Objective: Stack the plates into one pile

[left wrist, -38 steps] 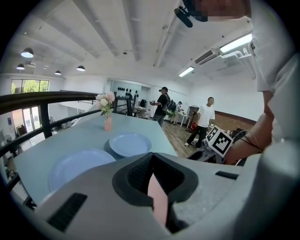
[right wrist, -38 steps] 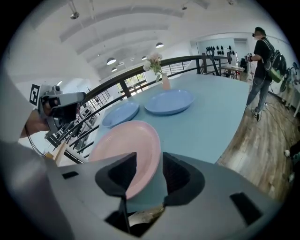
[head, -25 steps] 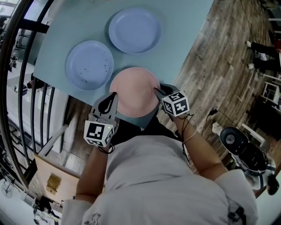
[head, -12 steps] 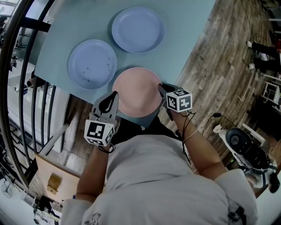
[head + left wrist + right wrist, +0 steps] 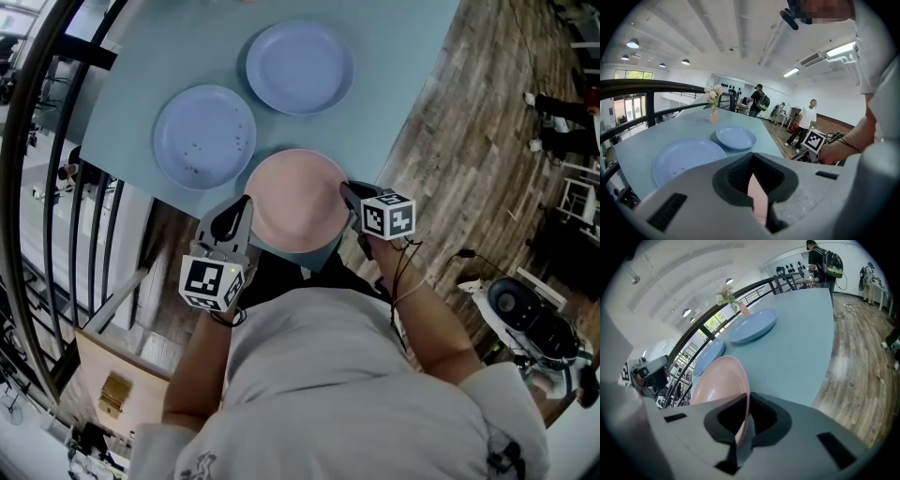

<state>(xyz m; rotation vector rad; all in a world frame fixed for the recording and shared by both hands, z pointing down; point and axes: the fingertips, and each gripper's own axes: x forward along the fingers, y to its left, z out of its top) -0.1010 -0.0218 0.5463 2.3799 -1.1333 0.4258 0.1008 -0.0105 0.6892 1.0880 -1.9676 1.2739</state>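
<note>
A pink plate [image 5: 298, 199] lies at the near edge of the pale blue table [image 5: 403, 56], tilted as seen in the right gripper view [image 5: 719, 380]. My right gripper [image 5: 348, 191] [image 5: 740, 430] is shut on its right rim; its jaws have just been closing with the rim between them. My left gripper [image 5: 245, 203] [image 5: 757, 197] sits at the plate's left rim, shut, with a sliver of pink showing through the slit and nothing gripped. Two blue plates lie apart further back: one on the left [image 5: 204, 137] [image 5: 686, 157], one further right [image 5: 300, 67] [image 5: 736, 137].
A dark curved railing [image 5: 37, 159] runs along the table's left side. A small pink vase with flowers [image 5: 714, 112] stands at the table's far end. Wooden floor [image 5: 487, 141] lies to the right, with people standing far off [image 5: 806, 119].
The right gripper has rolled a little at the pink plate's right rim and its marker cube has turned. The left gripper has stayed in place.
</note>
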